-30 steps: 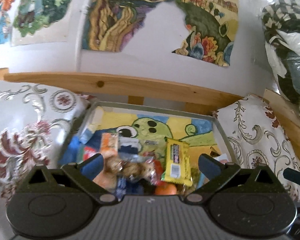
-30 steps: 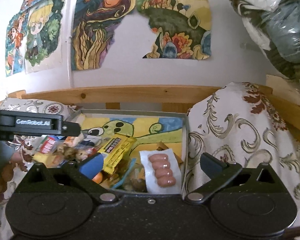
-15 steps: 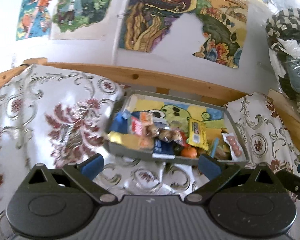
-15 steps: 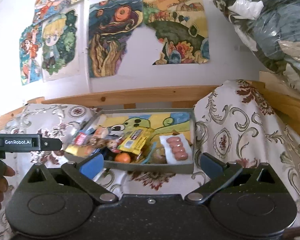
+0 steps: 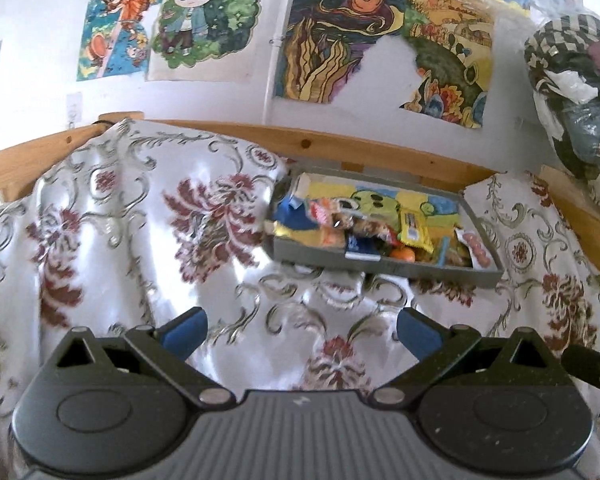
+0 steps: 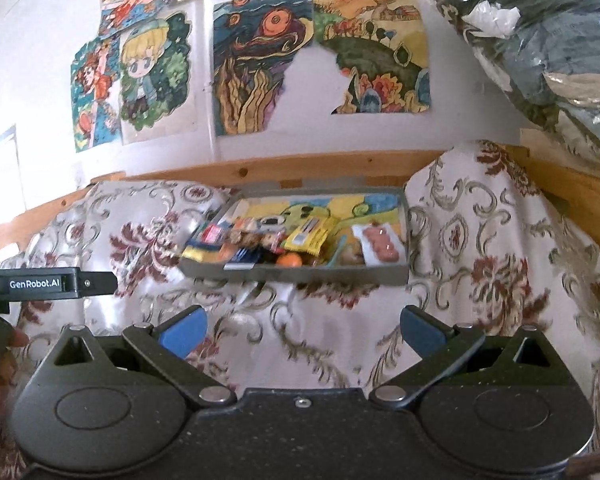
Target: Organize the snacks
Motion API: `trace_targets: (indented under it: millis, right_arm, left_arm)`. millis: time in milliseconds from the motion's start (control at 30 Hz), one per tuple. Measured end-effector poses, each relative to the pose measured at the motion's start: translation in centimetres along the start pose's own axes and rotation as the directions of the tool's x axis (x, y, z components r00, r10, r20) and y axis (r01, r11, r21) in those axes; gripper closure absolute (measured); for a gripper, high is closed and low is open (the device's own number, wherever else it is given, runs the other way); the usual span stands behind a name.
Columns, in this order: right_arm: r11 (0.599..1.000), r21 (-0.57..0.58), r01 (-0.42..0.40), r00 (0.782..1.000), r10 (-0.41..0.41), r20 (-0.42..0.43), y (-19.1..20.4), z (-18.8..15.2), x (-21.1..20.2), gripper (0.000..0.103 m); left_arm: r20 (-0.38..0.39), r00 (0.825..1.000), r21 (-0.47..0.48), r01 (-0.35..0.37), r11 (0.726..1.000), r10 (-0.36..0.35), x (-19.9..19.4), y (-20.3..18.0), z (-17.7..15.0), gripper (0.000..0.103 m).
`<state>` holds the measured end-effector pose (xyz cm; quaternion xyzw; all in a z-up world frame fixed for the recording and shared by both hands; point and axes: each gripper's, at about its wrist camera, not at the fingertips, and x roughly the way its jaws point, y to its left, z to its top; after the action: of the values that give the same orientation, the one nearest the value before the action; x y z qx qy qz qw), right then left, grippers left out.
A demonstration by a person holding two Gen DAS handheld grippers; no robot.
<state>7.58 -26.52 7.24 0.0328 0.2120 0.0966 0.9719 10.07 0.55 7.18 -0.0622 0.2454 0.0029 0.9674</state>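
Observation:
A grey tray (image 5: 380, 265) with a cartoon-printed floor holds several snacks: a yellow candy packet (image 5: 413, 228), an orange fruit (image 5: 404, 254), a pack of pink sausages (image 5: 476, 245) and a blue packet (image 5: 296, 216). The tray also shows in the right wrist view (image 6: 300, 274), with the yellow packet (image 6: 310, 233) and the sausages (image 6: 381, 243). My left gripper (image 5: 300, 330) is open and empty, well back from the tray. My right gripper (image 6: 302, 330) is open and empty, also back from it.
The tray lies on a white floral cloth (image 5: 140, 240) draped over a wooden frame (image 5: 340, 148). Painted posters hang on the wall (image 5: 340, 60). Bagged bedding (image 6: 540, 48) is stacked at the right. The left gripper's body (image 6: 44, 283) shows at the left in the right wrist view.
Both grippers have pulled back from the tray, which now looks smaller and farther. Both stayed open and empty. The snacks have not visibly moved.

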Motion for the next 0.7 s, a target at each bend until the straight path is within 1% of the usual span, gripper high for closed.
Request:
trace_targets:
  millis: [133, 333, 533, 700]
  right_arm:
    - [1.0, -0.001, 0.005, 1.0, -0.005, -0.016, 0.8, -1.5, -1.3, 0.001]
    - [1.0, -0.007, 0.007, 0.999, -0.007, -0.033, 1.5, -2.9, -2.4, 0.001]
    - [1.0, -0.006, 0.008, 0.999, -0.008, -0.053, 1.9, -3.9, -2.6, 0.001]
    - [1.0, -0.004, 0.006, 0.998, -0.006, -0.067, 2.1, -4.4, -2.4, 0.001]
  left_arm:
    - [-0.011, 1.0, -0.001, -0.008, 1.0, 0.008, -1.2, 0.6, -1.8, 0.0]
    - [-0.03, 0.999, 0.008, -0.02, 1.0, 0.02, -2.3, 1.3, -4.0, 0.0]
    - [-0.037, 0.999, 0.021, -0.027, 0.999, 0.027, -2.7, 1.7, -5.2, 0.0]
    - [-0.042, 0.999, 0.024, -0.03, 0.999, 0.031, -2.6, 1.9, -5.7, 0.0]
